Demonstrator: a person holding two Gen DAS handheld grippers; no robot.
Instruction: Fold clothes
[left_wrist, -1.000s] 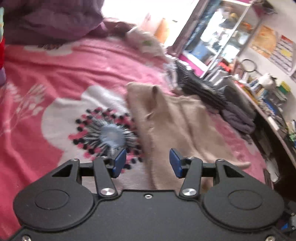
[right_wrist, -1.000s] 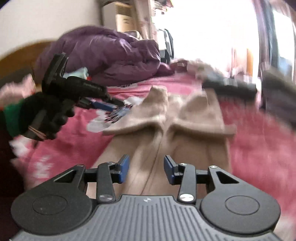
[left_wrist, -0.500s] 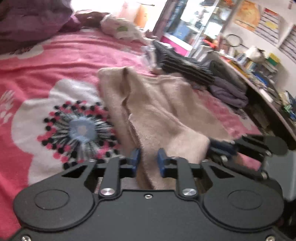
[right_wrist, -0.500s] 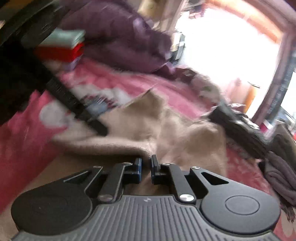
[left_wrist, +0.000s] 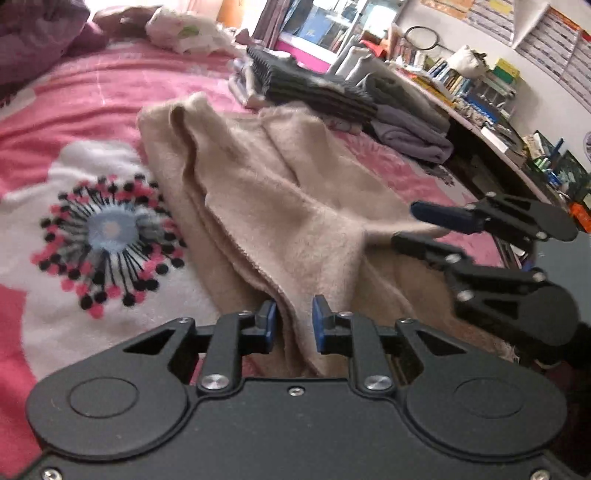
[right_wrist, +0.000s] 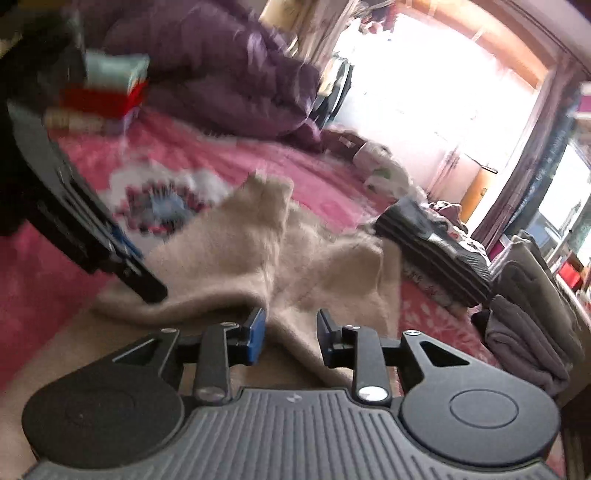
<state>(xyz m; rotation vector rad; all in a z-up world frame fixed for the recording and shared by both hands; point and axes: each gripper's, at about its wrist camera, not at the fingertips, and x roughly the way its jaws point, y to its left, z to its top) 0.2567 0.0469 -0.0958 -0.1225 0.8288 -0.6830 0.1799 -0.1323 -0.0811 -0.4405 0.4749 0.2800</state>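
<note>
Garment: a beige fleecy garment (left_wrist: 295, 206), soft and nappy, lies rumpled on the pink flowered blanket (left_wrist: 74, 110), with thick folds and a raw-looking hem edge
Direction: its long axis runs away from both grippers toward the far end of the bed, where a rounded end pokes up
Left gripper: the left gripper (left_wrist: 293, 325) has blue pads a little apart, with a ridge of the cloth between them; I cannot tell if it is really pinching
Right gripper: the right gripper (right_wrist: 290, 334) has its jaws spread, the cloth's near edge lying between the fingers, loose
Nearby: a striped folded pile (left_wrist: 314, 88) sits just beyond the garment, with grey folded clothes (left_wrist: 410, 136) beside it; a purple quilt (right_wrist: 221, 66) is heaped at the far end
</note>
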